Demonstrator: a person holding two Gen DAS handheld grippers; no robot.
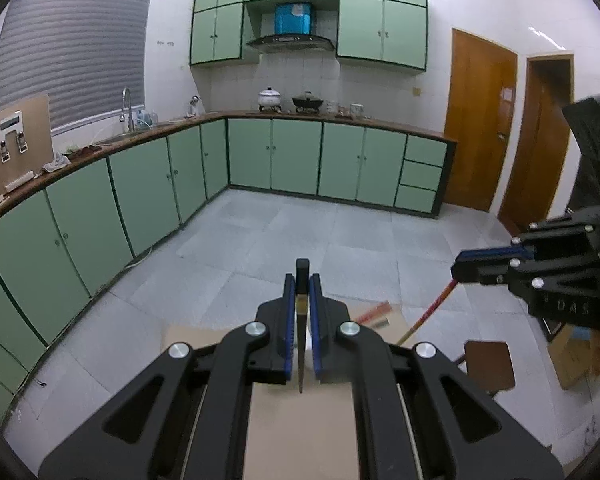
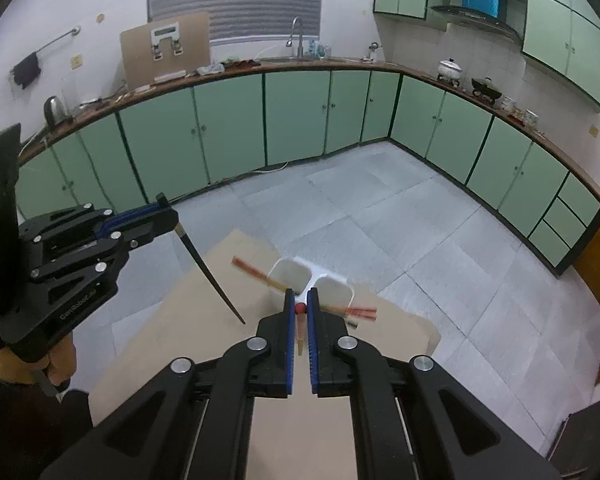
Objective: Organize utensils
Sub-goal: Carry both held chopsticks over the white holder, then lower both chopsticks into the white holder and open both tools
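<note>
left wrist view: the left gripper [image 1: 302, 280] clamps a dark chopstick [image 1: 301, 344], raised above the cardboard-topped table [image 1: 300, 432]; the right gripper [image 2: 301, 300] pinches a red-tipped chopstick [image 2: 300, 332] near the white divided holder [image 2: 290, 274]. green cabinets [image 1: 296, 156] line the kitchen.

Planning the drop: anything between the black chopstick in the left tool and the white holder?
Partly. Red chopsticks lie across the white holder, over its openings. The black chopstick, held by the left tool, hangs in open air otherwise.
</note>
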